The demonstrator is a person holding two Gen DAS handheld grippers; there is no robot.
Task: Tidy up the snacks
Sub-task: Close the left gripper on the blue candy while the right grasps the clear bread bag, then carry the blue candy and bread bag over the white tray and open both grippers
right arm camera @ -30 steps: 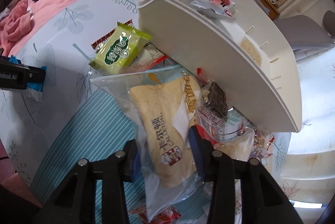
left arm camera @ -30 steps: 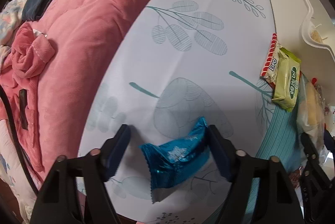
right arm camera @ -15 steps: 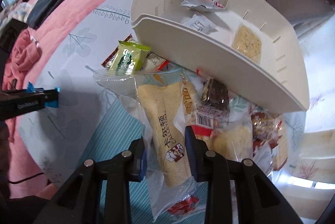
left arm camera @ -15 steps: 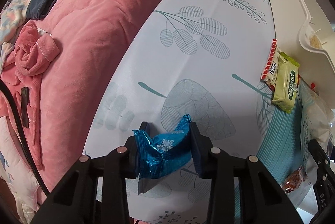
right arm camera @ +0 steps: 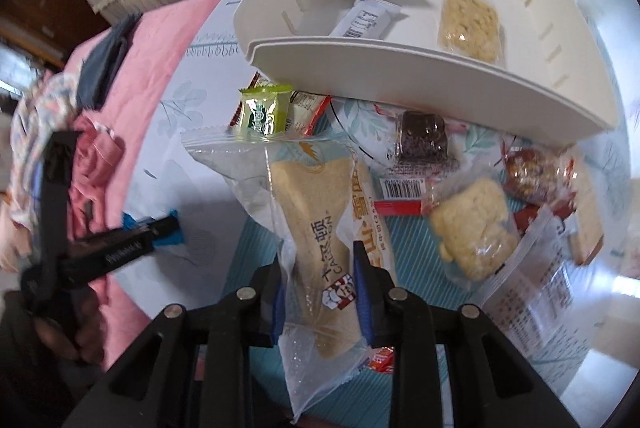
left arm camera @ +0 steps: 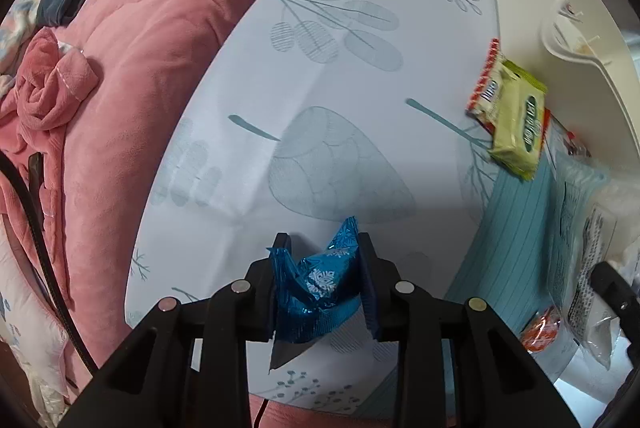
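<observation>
The left gripper, wide a second ago, has now closed on the blue foil snack and lifts it off the tablecloth, while the right gripper keeps pinching the clear bread packet before the white tray, so both seem ready for sorting

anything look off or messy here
Nothing is spilled or torn. The blue foil snack is crumpled between the left gripper fingers, and loose packets are piled against the white tray rather than in it.

Blue foil snack: crumpled, pinched upright. Clear-bagged bread: long, gripped at its lower end. White tray: holds three packets.
</observation>
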